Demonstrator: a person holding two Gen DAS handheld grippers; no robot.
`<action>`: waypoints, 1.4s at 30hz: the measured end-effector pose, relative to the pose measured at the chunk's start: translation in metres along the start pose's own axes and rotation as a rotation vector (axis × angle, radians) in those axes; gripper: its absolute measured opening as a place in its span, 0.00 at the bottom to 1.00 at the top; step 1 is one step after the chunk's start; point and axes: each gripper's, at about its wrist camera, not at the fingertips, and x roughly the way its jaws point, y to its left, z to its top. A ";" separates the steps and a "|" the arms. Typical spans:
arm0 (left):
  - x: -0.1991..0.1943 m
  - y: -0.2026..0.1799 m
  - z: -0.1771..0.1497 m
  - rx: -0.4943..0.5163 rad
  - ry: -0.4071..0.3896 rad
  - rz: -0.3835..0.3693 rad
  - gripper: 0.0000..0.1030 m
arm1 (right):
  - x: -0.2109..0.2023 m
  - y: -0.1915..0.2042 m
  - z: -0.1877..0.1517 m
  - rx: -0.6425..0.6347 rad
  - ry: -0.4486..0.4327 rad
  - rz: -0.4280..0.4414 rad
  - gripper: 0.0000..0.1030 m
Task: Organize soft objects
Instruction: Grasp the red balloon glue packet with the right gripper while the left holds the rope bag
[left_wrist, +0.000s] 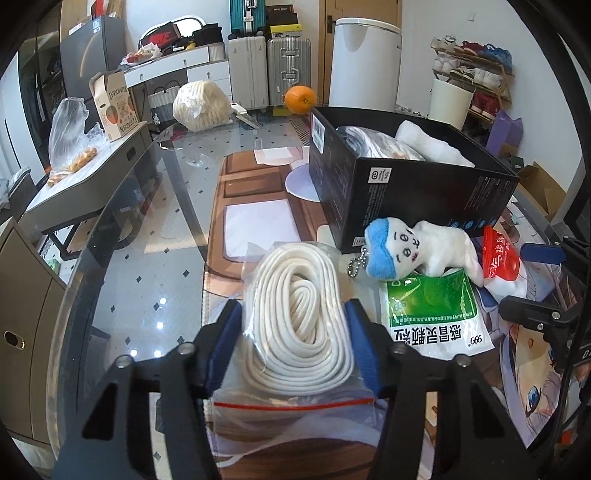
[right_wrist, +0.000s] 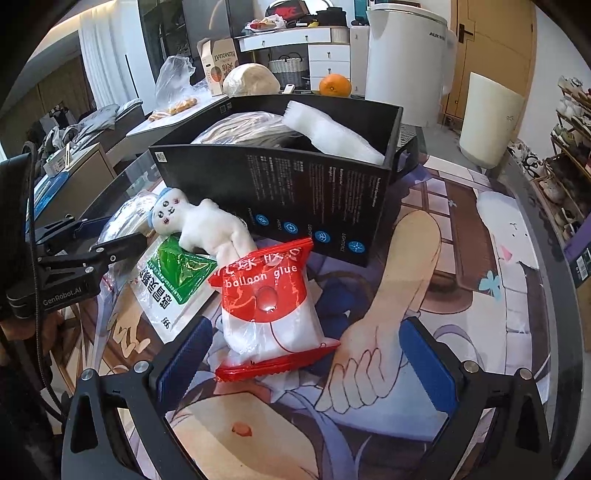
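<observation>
Left wrist view: left gripper (left_wrist: 293, 332) clamped on the clear zip bag of coiled white rope (left_wrist: 299, 314), lower centre. Grasp step; next, lift into the black cardboard box (left_wrist: 424, 199), upper right. Right gripper (right_wrist: 306, 358) spread apart.

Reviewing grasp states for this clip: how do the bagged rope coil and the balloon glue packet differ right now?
The bagged rope coil is clear-wrapped, with the left gripper pads pressing its sides; the balloon glue packet is red-printed and lies loose between the right gripper open jaws, untouched. The coil is bigger. Both are sealed plastic packs lying outside the black box.
</observation>
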 end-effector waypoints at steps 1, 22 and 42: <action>0.000 0.000 0.000 0.004 -0.003 -0.003 0.47 | 0.000 0.000 0.000 0.000 -0.002 0.002 0.99; -0.027 0.008 -0.006 -0.005 -0.083 0.015 0.41 | 0.002 0.018 -0.001 -0.091 -0.036 0.022 0.65; -0.057 -0.005 -0.005 0.018 -0.225 -0.013 0.41 | -0.016 0.014 -0.011 -0.116 -0.088 0.011 0.45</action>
